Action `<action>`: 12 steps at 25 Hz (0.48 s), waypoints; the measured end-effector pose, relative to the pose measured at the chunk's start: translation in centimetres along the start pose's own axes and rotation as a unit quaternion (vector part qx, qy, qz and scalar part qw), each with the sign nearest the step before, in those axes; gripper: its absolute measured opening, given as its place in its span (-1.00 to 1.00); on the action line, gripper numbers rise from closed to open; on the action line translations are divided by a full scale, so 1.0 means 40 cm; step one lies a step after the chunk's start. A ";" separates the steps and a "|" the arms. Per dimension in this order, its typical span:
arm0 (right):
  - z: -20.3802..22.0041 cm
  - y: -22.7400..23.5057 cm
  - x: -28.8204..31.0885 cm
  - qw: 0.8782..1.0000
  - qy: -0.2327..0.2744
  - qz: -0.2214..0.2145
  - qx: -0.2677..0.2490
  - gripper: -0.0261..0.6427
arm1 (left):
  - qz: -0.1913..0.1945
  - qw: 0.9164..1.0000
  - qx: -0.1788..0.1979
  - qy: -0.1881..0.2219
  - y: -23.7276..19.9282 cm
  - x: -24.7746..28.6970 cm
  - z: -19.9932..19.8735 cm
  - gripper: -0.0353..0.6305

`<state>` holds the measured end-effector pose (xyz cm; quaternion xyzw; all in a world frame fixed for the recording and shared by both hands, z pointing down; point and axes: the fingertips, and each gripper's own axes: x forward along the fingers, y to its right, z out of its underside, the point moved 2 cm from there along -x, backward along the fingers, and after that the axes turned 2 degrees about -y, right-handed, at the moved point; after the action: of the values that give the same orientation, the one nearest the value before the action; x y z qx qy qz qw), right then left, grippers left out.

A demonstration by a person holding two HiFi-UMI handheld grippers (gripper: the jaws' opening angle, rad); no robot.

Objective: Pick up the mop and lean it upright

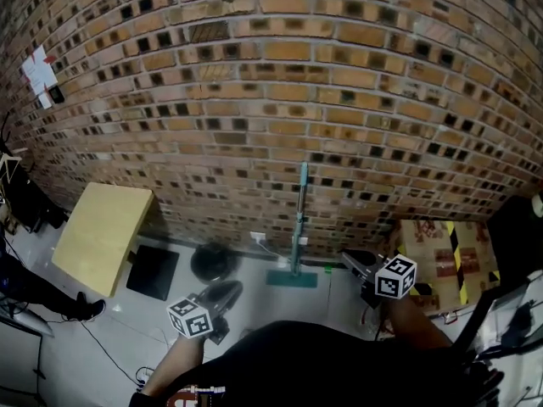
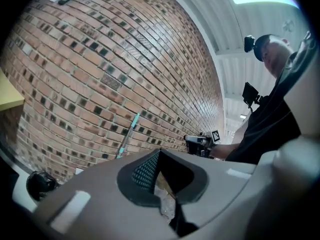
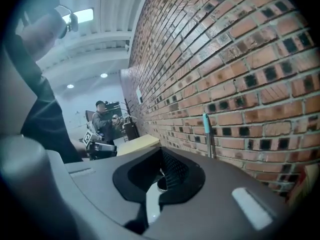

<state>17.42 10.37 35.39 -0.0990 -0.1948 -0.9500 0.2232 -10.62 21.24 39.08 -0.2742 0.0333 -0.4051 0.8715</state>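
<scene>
The mop stands upright against the brick wall, its teal-tipped handle (image 1: 301,219) rising from the flat green head (image 1: 293,278) on the floor. No gripper touches it. My left gripper (image 1: 226,292) hovers shut and empty, low and left of the mop head. At the right my right gripper (image 1: 349,259) is also shut and empty, a short way from the mop. The left gripper view has its shut jaws (image 2: 160,184) in front, the mop handle (image 2: 128,134) beyond and the right gripper (image 2: 200,143) at the right. The right gripper view has its shut jaws (image 3: 162,179) and the handle (image 3: 207,134) against the bricks.
A yellow tabletop (image 1: 102,231) stands at the left by the wall, with a black square mat (image 1: 153,271) and a round black object (image 1: 212,261) on the floor beside it. A cardboard box with yellow-black tape (image 1: 441,253) sits at the right. A person (image 3: 102,119) is far down the room.
</scene>
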 end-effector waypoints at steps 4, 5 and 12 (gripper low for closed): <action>-0.025 0.041 0.068 1.000 0.001 0.013 -0.001 -0.88 | 0.017 1.000 -0.003 0.000 -0.087 0.045 -0.031 -0.89; -0.031 0.047 0.087 1.000 0.000 0.020 -0.003 -0.88 | 0.026 1.000 -0.002 -0.002 -0.110 0.055 -0.040 -0.89; -0.083 0.071 0.212 0.995 0.008 0.097 0.020 -0.88 | 0.094 0.995 0.006 -0.041 -0.322 0.115 -0.128 -0.89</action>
<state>10.93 3.38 35.67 -0.1050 -0.2011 -0.9206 0.3180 -17.81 8.89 42.02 -0.2812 0.0208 -0.3104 0.9079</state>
